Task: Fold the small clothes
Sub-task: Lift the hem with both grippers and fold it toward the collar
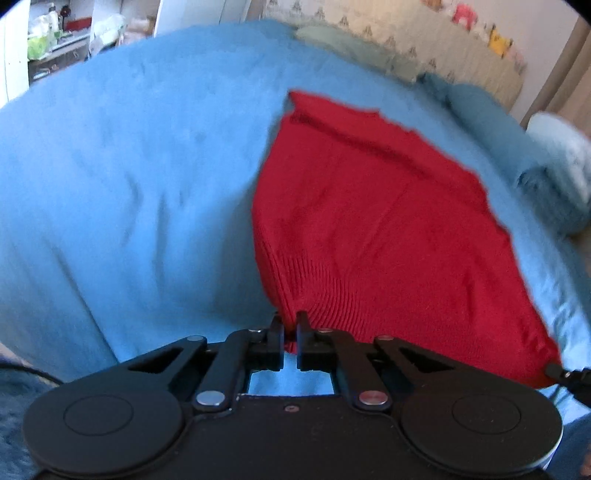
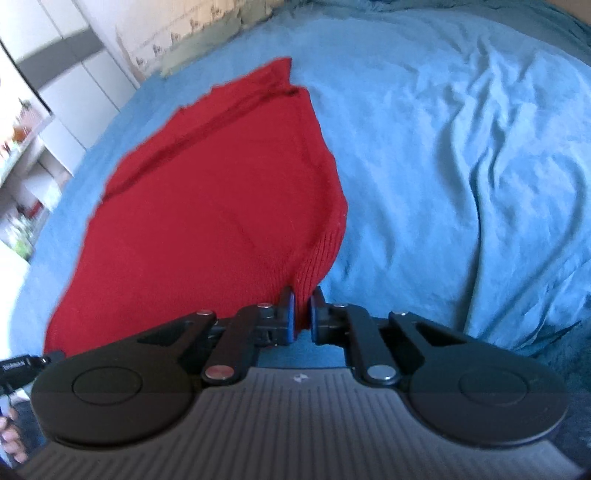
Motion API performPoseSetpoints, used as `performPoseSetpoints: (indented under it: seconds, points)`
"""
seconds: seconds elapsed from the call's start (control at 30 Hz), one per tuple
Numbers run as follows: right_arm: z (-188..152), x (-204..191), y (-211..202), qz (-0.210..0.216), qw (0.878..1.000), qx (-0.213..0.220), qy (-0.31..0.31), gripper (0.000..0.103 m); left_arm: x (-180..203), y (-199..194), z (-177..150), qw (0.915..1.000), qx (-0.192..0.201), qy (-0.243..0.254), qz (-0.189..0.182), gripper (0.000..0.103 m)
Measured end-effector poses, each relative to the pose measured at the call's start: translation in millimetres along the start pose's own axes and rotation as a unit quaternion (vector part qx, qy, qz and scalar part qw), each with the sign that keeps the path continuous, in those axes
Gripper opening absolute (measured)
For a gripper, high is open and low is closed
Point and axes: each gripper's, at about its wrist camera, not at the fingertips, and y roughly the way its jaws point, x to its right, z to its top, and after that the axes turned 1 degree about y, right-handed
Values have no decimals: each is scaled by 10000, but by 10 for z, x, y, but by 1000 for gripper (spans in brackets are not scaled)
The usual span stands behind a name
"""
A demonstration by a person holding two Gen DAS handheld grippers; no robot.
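Observation:
A red knitted garment (image 1: pixel 376 229) lies spread on a blue bed cover (image 1: pixel 129 166); it also shows in the right wrist view (image 2: pixel 207 210). My left gripper (image 1: pixel 290 325) is shut on the garment's ribbed hem at its near left corner. My right gripper (image 2: pixel 303 306) is shut on the ribbed hem at the near right corner. Both corners are lifted a little off the bed, and the far end of the garment rests on the cover. The tip of the right gripper shows at the right edge of the left wrist view (image 1: pixel 569 376).
A rolled light-blue blanket (image 1: pixel 554 177) and pillows (image 1: pixel 354 44) lie at the head of the bed, against a patterned headboard (image 1: pixel 443 40). Shelves with clutter (image 1: pixel 55 33) stand beyond the bed. The wrinkled blue bed cover (image 2: pixel 461 147) stretches to the right of the garment.

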Motion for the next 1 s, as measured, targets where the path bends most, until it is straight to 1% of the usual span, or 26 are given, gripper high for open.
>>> performPoseSetpoints:
  seconds: [0.07,0.13,0.23,0.27,0.37,0.43,0.5,0.57,0.67,0.73,0.8,0.9,1.0]
  points:
    - [92,-11,-103,216,9996,131,127,23,27,-150,153,9995,231,-120,-205,5]
    - [246,-60,-210,407,9985,295,202,23,117,-285,353,9982,516,-51,-302,5]
    - [543,-180,-334,702,9958,560,198,23,240,-421,714,9945,957,-20,-435,3]
    - [692,-244,-365,808,9944,654,172,23,266,-438,847,9929,1080,-35,-488,2]
    - [1120,-382,-376,1057,9904,878,149,23,345,-378,1284,9893,1387,-41,-460,2]
    - [1478,-489,-323,1156,9880,1017,130,23,395,-266,1589,9872,1515,-93,-482,2]
    - [1823,-603,-231,1257,9857,1117,128,23,462,-118,1902,9860,1615,-46,-404,2]
    - [2168,-715,-75,1267,9851,1164,86,23,546,79,2235,9850,1698,19,-309,2]
    - [2689,-888,254,1207,9852,1218,62,23,637,443,2673,9846,1737,-43,-193,2]
    - [2987,-1003,565,1109,9864,1209,37,23,692,733,2917,9851,1709,-116,-134,2]
    - [3208,-1091,887,1028,9880,1149,46,23,752,1063,3105,9858,1679,-47,45,2]
    - [3444,-1166,1437,895,9903,1060,120,23,753,1532,3249,9876,1554,-58,229,2]
    - [3555,-1171,2002,698,9934,905,133,23,682,2018,3285,9904,1309,-155,418,2]
